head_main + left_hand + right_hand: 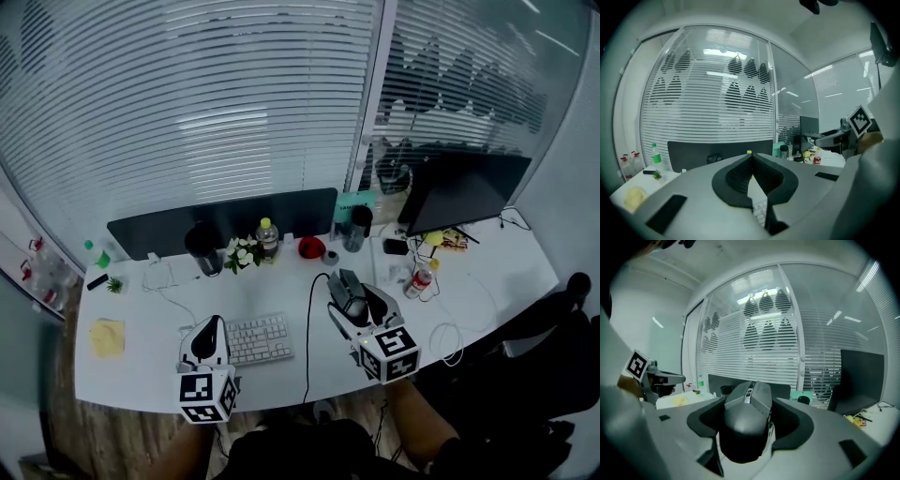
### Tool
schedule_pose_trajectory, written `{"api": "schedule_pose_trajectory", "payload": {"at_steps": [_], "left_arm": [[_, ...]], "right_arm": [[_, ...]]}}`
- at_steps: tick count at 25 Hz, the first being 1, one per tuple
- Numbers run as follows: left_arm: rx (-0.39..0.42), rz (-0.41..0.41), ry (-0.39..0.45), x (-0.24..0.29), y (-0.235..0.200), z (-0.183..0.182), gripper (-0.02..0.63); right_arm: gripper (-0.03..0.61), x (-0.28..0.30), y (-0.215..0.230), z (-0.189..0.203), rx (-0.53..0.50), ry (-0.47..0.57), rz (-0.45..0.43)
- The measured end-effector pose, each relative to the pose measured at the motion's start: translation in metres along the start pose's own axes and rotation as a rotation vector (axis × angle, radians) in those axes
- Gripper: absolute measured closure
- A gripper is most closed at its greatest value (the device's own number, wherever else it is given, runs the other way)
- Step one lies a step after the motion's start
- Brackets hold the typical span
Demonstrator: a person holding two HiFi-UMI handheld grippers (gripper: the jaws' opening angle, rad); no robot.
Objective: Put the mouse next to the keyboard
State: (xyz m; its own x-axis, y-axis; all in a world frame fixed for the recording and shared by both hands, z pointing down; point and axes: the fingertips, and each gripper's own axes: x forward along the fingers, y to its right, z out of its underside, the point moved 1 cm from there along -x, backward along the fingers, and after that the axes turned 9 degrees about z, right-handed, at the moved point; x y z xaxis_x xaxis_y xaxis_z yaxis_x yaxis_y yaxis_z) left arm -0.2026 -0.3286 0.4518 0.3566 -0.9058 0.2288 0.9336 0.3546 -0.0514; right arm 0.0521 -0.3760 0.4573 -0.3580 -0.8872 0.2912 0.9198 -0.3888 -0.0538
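Observation:
A dark grey mouse (pixel 349 294) sits between the jaws of my right gripper (pixel 352 287), which is shut on it a little above the white desk (pixel 141 370). Its black cable (pixel 308 328) hangs down toward the desk's front edge. In the right gripper view the mouse (pixel 747 423) fills the space between the dark pads. A white keyboard (pixel 260 338) lies to the mouse's left. My left gripper (pixel 213 322) hovers at the keyboard's left end, its jaws meeting at the tips with nothing in them. Through the gap under the left gripper (pixel 750 155), some keyboard (pixel 761 213) keys show.
Along the back stand a dark partition panel (pixel 225 220), a black mug (pixel 202 249), white flowers (pixel 242 253), a bottle (pixel 267 236), a red object (pixel 311 247) and a dark tumbler (pixel 356 228). A monitor (pixel 464 187) is at the back right. Yellow notes (pixel 108 337) lie at the left.

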Motion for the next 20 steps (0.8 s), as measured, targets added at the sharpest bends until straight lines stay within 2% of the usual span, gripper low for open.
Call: {"api": "schedule_pose_trajectory", "payload": {"at_steps": [7,12,17,20], "left_arm": [[-0.027,-0.050,-0.077,0.023,0.016,0.044,0.584],[-0.010,-0.115,-0.091,0.030,0.026,0.060,0.584],[0.003,-0.160,-0.151,0.033,0.030,0.086,0.584],[-0.035,-0.171,-0.176,0.034,0.034,0.104,0.584]], "right_arm": [[0.279,0.047,0.022,0.063,0.010,-0.117,-0.059],[0.279,0.075,0.028,0.107,0.010,-0.202,-0.102],[0.279,0.100,0.027,0.158,0.015,-0.317,-0.140],[0.279,0.109,0.024,0.186,0.005,-0.374,-0.160]]}}
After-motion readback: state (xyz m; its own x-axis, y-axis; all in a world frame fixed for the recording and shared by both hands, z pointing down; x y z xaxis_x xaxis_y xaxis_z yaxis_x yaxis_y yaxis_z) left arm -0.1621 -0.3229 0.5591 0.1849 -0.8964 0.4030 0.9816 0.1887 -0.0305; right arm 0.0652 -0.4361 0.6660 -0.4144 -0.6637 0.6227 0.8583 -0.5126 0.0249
